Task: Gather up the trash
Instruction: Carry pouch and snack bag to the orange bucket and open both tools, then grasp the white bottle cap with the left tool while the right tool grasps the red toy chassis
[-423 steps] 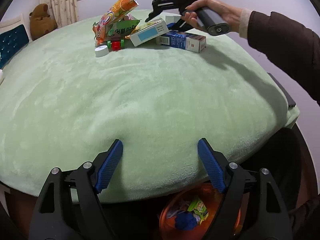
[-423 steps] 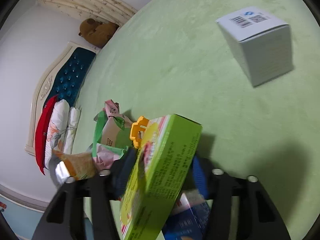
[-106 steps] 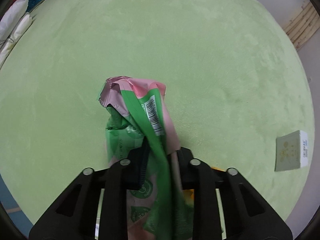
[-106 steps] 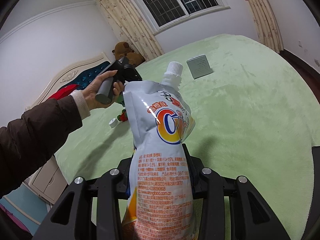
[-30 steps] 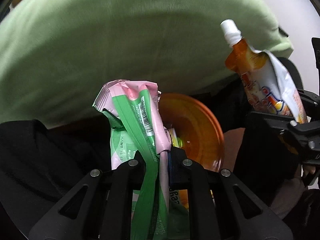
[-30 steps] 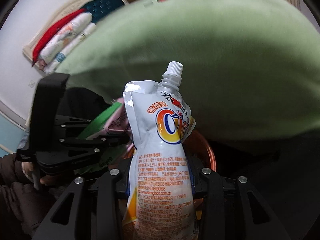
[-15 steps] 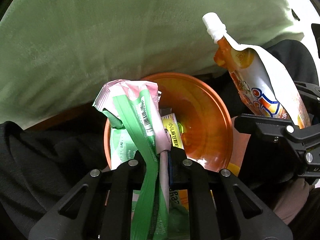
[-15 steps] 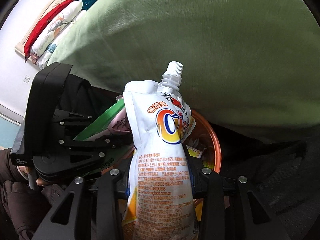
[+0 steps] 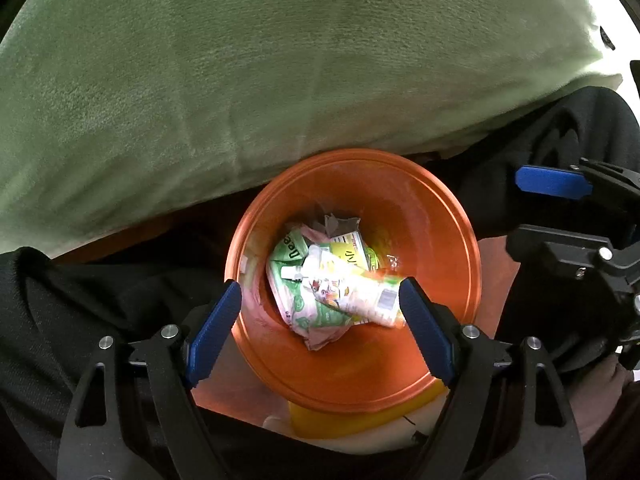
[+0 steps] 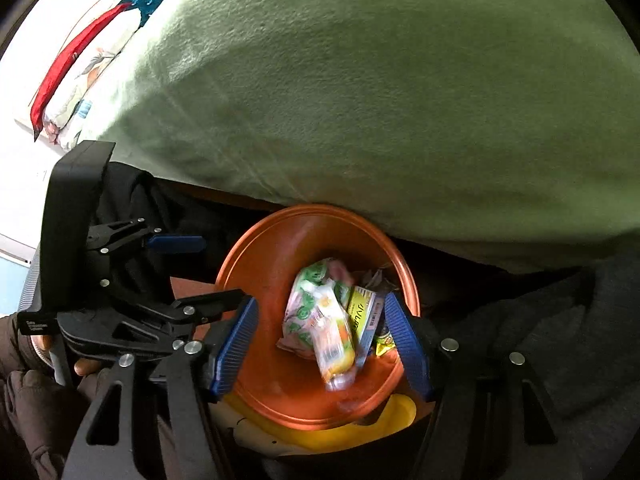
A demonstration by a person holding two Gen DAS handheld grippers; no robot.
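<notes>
An orange bin [image 9: 436, 240] [image 10: 264, 264] stands below the bed's edge. Inside it lie the pink and green wrapper [image 9: 298, 304] [image 10: 304, 304], the white and orange juice pouch [image 9: 360, 296] [image 10: 332, 344] blurred on top of it, and a yellow packet [image 9: 350, 250] [image 10: 362, 316]. My left gripper [image 9: 320, 316] hangs over the bin with its jaws opening and nothing pressed between the blue pads. My right gripper [image 10: 322, 344] is above the bin too, jaws opening, the pouch fallen clear of its pads. Each gripper shows in the other's view: the right gripper [image 9: 560, 216], the left gripper [image 10: 168, 276].
The green bed cover [image 9: 280, 60] [image 10: 400, 80] bulges over the bin's far side. Dark clothing [image 9: 60, 300] [image 10: 540, 340] surrounds the bin left and right. A yellow object [image 9: 360, 412] [image 10: 340, 428] pokes out under the bin's near rim. Pillows [image 10: 80, 60] lie far left.
Both grippers let go: the pink and green wrapper and the juice pouch dropped from the jaws into the orange bin. Both hands sank slightly toward the bin.
</notes>
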